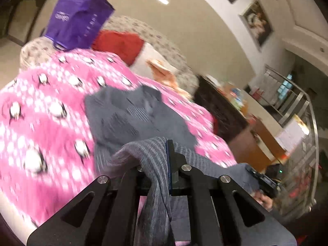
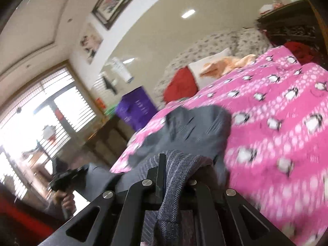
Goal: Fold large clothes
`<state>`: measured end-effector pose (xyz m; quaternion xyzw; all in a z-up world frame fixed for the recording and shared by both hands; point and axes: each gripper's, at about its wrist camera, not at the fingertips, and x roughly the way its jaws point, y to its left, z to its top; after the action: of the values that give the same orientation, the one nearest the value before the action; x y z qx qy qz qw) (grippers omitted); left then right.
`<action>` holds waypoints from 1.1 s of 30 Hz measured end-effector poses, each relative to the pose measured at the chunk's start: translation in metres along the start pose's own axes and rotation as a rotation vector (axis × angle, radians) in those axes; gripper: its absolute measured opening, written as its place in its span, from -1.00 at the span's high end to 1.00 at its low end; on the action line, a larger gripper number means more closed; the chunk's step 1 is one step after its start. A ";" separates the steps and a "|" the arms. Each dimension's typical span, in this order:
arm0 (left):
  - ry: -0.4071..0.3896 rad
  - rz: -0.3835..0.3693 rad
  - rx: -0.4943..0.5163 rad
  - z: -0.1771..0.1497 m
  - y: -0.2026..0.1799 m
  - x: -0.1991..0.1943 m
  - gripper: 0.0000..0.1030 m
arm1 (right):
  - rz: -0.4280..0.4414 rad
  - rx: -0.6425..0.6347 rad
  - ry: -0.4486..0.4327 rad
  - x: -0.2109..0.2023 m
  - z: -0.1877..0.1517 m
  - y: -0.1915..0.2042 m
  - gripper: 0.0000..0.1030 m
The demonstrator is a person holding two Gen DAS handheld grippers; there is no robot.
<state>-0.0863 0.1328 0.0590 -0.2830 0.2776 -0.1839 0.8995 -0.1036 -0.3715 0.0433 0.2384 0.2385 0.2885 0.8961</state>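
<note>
A grey striped garment [image 1: 131, 114] lies partly on a pink penguin-print blanket [image 1: 45, 94], its near edge lifted off the bed. My left gripper [image 1: 162, 153] is shut on a bunched fold of that grey cloth, which drapes down between the jaws. In the right wrist view the same grey garment [image 2: 196, 127] stretches from the pink blanket [image 2: 276, 106] up to my right gripper [image 2: 174, 164], which is shut on another bunched edge. Each view catches the other gripper held in a hand: the right gripper [image 1: 264, 182] low at the right, the left gripper [image 2: 65, 178] low at the left.
A purple bag [image 1: 78, 20], a red cushion [image 1: 121, 45] and a peach cloth [image 1: 164, 71] lie at the far end of the bed. A dark wooden cabinet [image 1: 225, 114] with clutter stands beside the bed. A bright shuttered window [image 2: 41, 119] fills the left of the right wrist view.
</note>
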 end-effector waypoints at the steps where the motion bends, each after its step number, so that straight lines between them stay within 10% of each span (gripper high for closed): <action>1: -0.008 0.025 -0.004 0.010 0.003 0.012 0.94 | -0.017 0.005 0.000 0.019 0.016 -0.006 0.92; 16: 0.165 0.400 -0.023 0.107 0.098 0.196 0.94 | -0.283 0.135 0.222 0.241 0.100 -0.099 0.93; 24: 0.277 0.531 0.131 0.093 0.120 0.262 0.85 | -0.362 0.166 0.264 0.281 0.088 -0.138 0.96; 33: 0.174 0.546 0.285 0.070 0.118 0.265 0.83 | -0.317 0.145 0.248 0.279 0.082 -0.144 0.86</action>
<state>0.1829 0.1231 -0.0699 -0.0527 0.3907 0.0036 0.9190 0.2015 -0.3230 -0.0558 0.2245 0.4017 0.1532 0.8745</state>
